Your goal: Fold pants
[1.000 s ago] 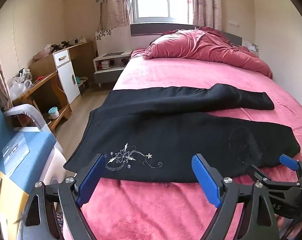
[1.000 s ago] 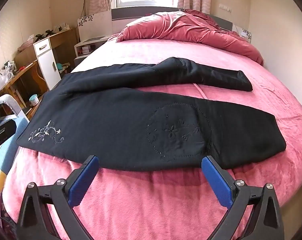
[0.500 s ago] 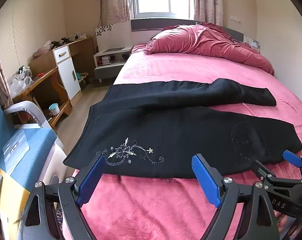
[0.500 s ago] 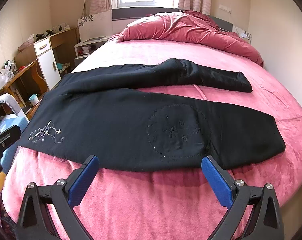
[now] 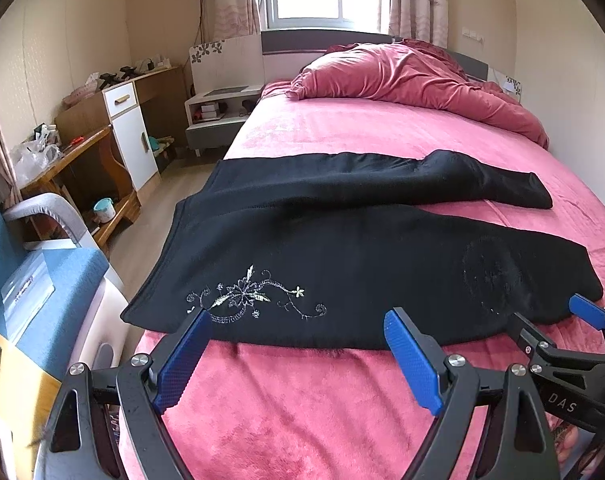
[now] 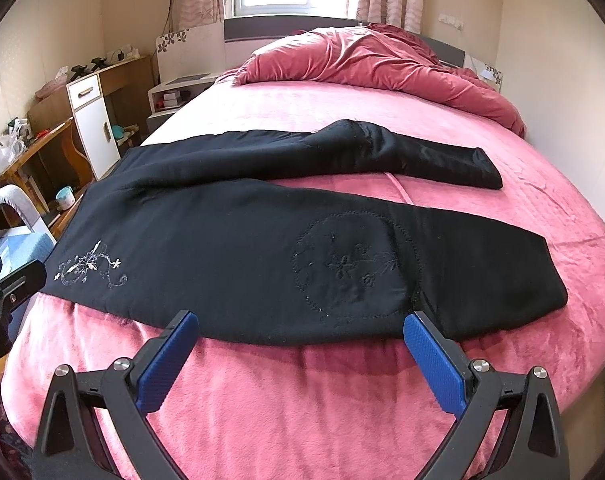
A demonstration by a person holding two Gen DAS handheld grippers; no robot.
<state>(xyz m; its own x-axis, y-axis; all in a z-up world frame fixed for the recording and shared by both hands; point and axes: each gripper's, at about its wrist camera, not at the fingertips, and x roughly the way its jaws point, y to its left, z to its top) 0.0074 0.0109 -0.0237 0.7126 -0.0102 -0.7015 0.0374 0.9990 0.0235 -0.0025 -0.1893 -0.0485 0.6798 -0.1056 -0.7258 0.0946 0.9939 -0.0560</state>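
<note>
We have the pants (image 5: 342,248) spread flat across mid-frame on the bed (image 5: 342,128), legs splayed apart, so nothing is folded yet. Our left gripper (image 5: 298,334) and right gripper (image 6: 302,334) hang wide open at the lower frame, just short of the near hem, likely to pinch that edge.

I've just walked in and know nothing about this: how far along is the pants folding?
Barely begun. Done: the black pants lie spread across the pink bed, legs apart, no fold made. In hand: nothing; the left gripper and right gripper hang open at the near edge, holding no cloth. Left: gripping the cloth and every fold.
</note>
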